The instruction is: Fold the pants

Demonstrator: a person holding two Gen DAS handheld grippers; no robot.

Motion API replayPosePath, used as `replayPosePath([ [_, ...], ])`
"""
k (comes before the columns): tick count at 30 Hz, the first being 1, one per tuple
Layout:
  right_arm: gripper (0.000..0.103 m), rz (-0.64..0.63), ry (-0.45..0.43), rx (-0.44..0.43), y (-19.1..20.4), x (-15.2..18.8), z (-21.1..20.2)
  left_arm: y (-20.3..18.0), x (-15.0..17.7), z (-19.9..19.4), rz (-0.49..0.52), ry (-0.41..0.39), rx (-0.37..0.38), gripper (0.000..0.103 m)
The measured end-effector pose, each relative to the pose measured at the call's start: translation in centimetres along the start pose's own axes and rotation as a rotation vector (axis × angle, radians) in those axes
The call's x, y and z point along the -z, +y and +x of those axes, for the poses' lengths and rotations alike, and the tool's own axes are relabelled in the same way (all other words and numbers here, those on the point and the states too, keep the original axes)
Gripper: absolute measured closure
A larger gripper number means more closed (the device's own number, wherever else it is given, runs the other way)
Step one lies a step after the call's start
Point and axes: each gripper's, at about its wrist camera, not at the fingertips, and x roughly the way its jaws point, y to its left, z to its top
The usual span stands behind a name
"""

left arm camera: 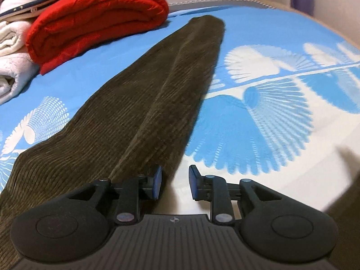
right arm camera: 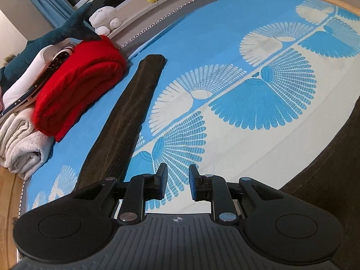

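Dark olive corduroy pants (left arm camera: 144,103) lie flat on the blue-and-white bedspread (left arm camera: 258,45), legs stacked and stretched away toward the far edge. My left gripper (left arm camera: 175,181) is open and empty, low over the pants' right edge near the waist end; its left finger sits over the fabric. In the right wrist view the pants (right arm camera: 126,123) run as a long dark strip left of centre. My right gripper (right arm camera: 178,181) is open and empty, above the bedspread (right arm camera: 247,146) just right of the pants. Dark fabric (right arm camera: 333,157) also fills the right edge of that view.
A folded red blanket (left arm camera: 94,20) lies close to the left of the pants, also in the right wrist view (right arm camera: 78,90). Folded white blankets (right arm camera: 20,148) and a stack of linens sit beside it. Plush toys (right arm camera: 103,20) line the headboard ledge. The wooden bed frame (right arm camera: 9,202) borders the mattress.
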Motion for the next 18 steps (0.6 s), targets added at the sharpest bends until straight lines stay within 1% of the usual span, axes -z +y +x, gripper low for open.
replayPosePath([
  [2, 0.081, 0.008, 0.011, 0.002, -0.2, -0.2, 0.2, 0.4, -0.2, 1.0, -0.026, 0.005, -0.05, 0.074],
  [3, 0.081, 0.01, 0.016, 0.002, -0.3, -0.2, 0.3, 0.7, -0.2, 1.3, -0.042, 0.015, -0.054, 0.074],
  [4, 0.08, 0.012, 0.022, 0.003, -0.4, -0.3, 0.5, 0.9, -0.2, 1.8, -0.052, 0.033, -0.055, 0.077],
  [5, 0.08, 0.016, 0.029, 0.004, -0.5, -0.3, 0.7, 1.1, -0.2, 2.2, -0.049, 0.052, -0.05, 0.081],
  [7, 0.08, 0.026, 0.046, 0.001, -0.5, -0.3, 1.2, 1.4, -0.4, 2.3, -0.042, 0.07, -0.039, 0.094],
  [9, 0.08, 0.037, 0.065, -0.008, -0.5, -0.2, 1.9, 2.4, -0.8, 1.7, -0.069, 0.088, 0.011, 0.097],
  [11, 0.08, 0.049, 0.08, -0.023, -0.4, -0.2, 2.8, 3.7, -1.4, 0.0, -0.127, 0.096, 0.084, 0.098],
  [12, 0.08, 0.06, 0.087, -0.031, -0.4, -0.3, 3.3, 4.4, -1.8, -1.5, -0.145, 0.088, 0.113, 0.098],
  [13, 0.08, 0.078, 0.094, -0.042, -0.3, -0.3, 3.9, 4.9, -2.2, -3.0, -0.147, 0.078, 0.127, 0.098],
  [14, 0.08, 0.102, 0.101, -0.057, -0.3, -0.3, 4.5, 5.4, -2.6, -4.8, -0.133, 0.072, 0.128, 0.099],
  [16, 0.08, 0.15, 0.126, -0.083, -0.2, -0.1, 6.1, 6.6, -3.0, -8.4, -0.089, 0.072, 0.106, 0.099],
  [18, 0.08, 0.189, 0.157, -0.107, 0.2, 0.4, 7.8, 8.1, -2.5, -11.2, -0.067, 0.082, 0.085, 0.099],
])
